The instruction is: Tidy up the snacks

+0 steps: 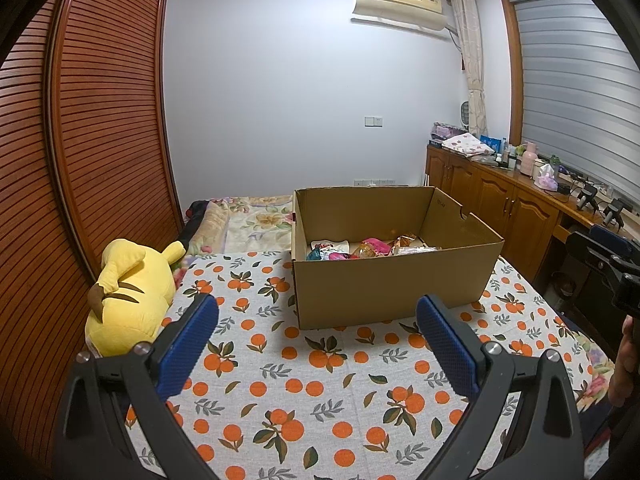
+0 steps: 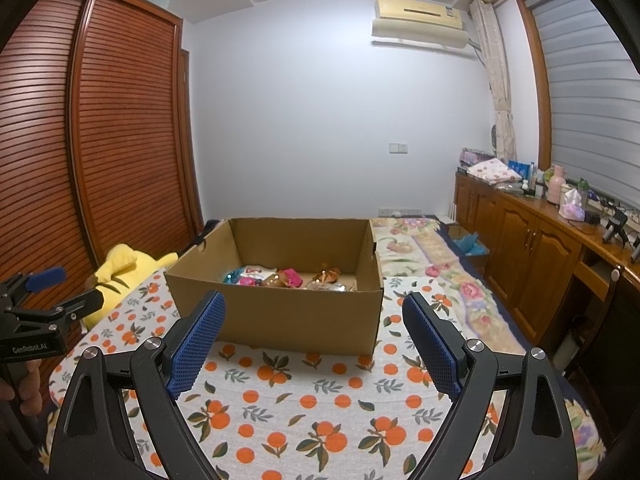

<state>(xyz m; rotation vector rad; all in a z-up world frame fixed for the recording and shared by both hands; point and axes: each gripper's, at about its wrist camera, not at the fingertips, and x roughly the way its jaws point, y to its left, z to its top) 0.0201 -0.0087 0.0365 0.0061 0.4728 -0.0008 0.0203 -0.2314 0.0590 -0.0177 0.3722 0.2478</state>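
Cardboard box [image 1: 392, 284]: landmark for all below — open-topped, flaps gone or folded away, set flat on the orange-print cloth [image 1: 304, 380] so that both hands can reach in from the near side.
Snacks [image 1: 360, 249]: down on the floor of the box, toward its far wall; a loose huddle of small packets, none outside the box so far as can be seen.
Look of the snacks: crinkled foil and plastic wrappers — bright pink, teal, a white one with red print, gold-brown twists on the right; small, light, likely slippery and apt to crumple under a firm pinch.
Left gripper [image 1: 318, 330]: held short of the box's near wall, tilted a little downward; blue pads spread wide, nothing between them.
Right gripper [image 2: 314, 328]: likewise before the near wall, just beside the left one; spread wide and empty, angled toward the box mouth.
Why so held: judged as a ready pose — both tools open and aimed at the box, the sorting not yet begun or between picks.
Hand [image 2: 24, 392]: on the left tool's handle, seen at the edge of the right wrist view.
Yellow plush toy [image 1: 128, 296]: left of the box, lying against the slatted wardrobe [image 1: 80, 140]; well clear of the reach path.
Next move, as a guess: over the near wall and down onto one packet, with care for the rim.
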